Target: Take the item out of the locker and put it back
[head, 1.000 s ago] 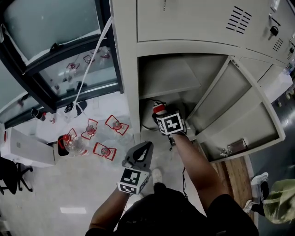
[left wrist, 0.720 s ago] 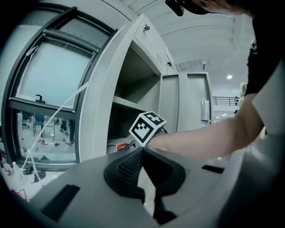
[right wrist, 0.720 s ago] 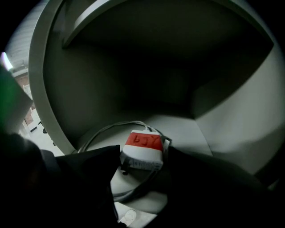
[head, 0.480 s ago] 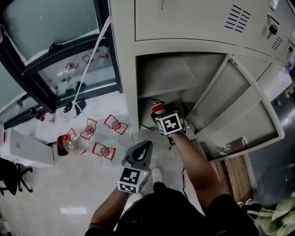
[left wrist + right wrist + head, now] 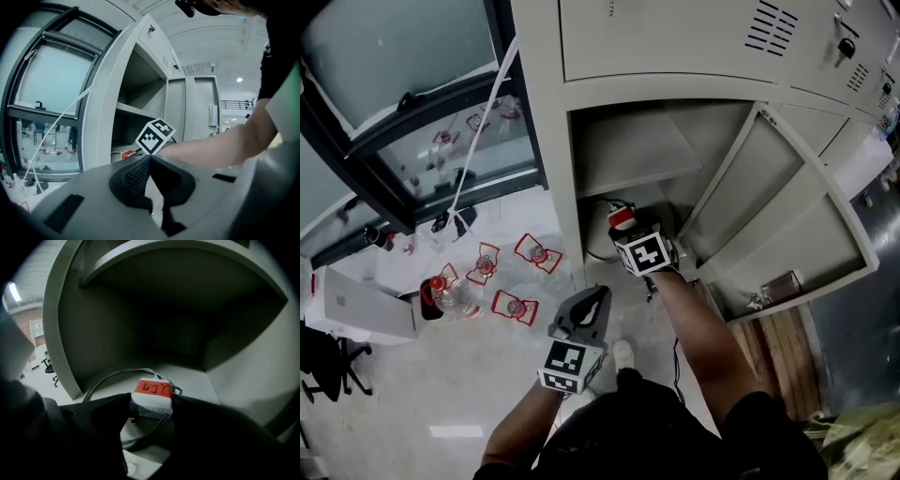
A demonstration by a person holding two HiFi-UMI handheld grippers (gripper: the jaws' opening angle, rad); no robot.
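Now pinching the red-taped power adapter (image 5: pixel 151 389) across its sides with the right tool (image 5: pixel 151 404), just narrowed onto it, down on the locker (image 5: pixel 546 141) floor under the shelf (image 5: pixel 628 150), likely for lifting out. Holding the left tool (image 5: pixel 150 157) shut, empty, outside, clear of the opening.

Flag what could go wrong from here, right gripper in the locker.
1. The right gripper has just been closing its jaws on the red-topped charger, held only at the tips: it could slip.
2. Its cable loops on the locker floor and under the jaws; lifting may drag or snag it.
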